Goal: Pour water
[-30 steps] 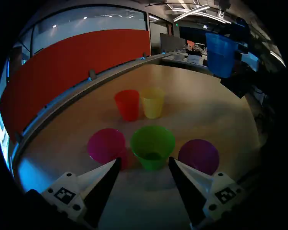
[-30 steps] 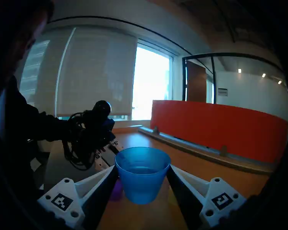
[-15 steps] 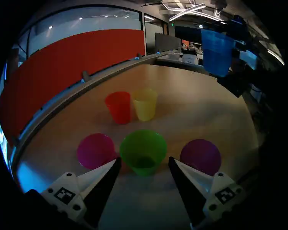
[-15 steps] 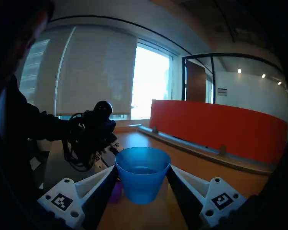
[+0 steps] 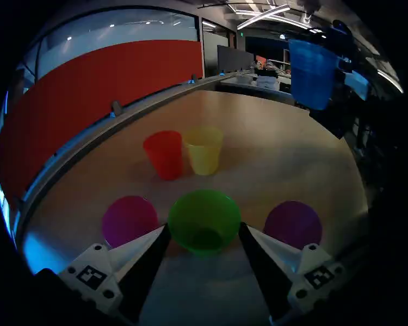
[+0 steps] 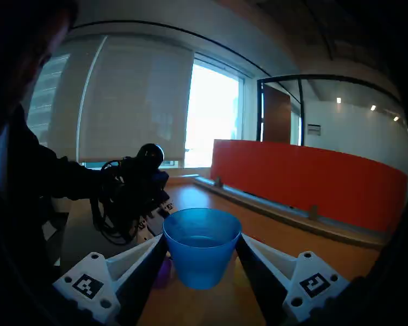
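Blue cup (image 6: 202, 255), part full of water (image 6: 202, 241), sits clamped between the fingers of the right gripper (image 6: 202, 238), bottom centre of the right gripper view, raised off the wooden surface (image 5: 291, 157). In the left gripper view, the left gripper (image 5: 203, 228) holds its fingers open either side of a green cup (image 5: 204, 214), bottom centre. Red (image 5: 163, 154), yellow (image 5: 203, 150), pink (image 5: 129, 220) and purple (image 5: 292, 224) cups stand around it.

Translucent blue cup (image 6: 202, 255), upright, some water inside, high in the air, green cup (image 5: 204, 220) standing upright
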The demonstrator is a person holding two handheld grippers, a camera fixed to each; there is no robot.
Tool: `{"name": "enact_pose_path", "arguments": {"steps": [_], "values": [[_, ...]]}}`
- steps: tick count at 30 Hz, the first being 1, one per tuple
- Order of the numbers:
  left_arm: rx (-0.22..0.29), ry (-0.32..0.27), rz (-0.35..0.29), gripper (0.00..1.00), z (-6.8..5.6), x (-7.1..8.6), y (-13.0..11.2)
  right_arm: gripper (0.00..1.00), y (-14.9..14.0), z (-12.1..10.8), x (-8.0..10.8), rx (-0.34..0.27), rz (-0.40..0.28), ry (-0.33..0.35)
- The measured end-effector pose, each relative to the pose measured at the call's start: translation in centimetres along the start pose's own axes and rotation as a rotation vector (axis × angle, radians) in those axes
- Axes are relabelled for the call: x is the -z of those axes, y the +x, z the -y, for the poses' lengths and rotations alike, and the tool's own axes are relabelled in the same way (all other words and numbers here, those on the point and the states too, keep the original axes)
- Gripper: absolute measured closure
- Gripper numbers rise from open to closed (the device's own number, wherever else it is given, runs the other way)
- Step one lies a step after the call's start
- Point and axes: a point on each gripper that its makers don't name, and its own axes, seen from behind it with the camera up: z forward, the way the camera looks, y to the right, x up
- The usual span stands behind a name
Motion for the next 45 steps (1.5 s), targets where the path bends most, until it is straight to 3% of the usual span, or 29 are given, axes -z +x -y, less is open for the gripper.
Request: {"name": "enact_pose_path", "arguments": {"steps": [26,38,45], "values": [[-0.015,-0.007,0.021,0.1,-0.3,-2.0,0.5,0.11,-0.2,-0.3,0.3,0.0,0.0,-0.009],[0.011,-0.019,-0.001,0.12,-0.6,-1.6,0.8,0.11,-0.1,-0.3,0.3,0.0,-0.003,-0.008],[0.023,0.002,-0.027,0.13,-0.3,-0.6,1.5,0.11,0.0,-0.1,0.2,0.0,-0.004,-0.005]]}}
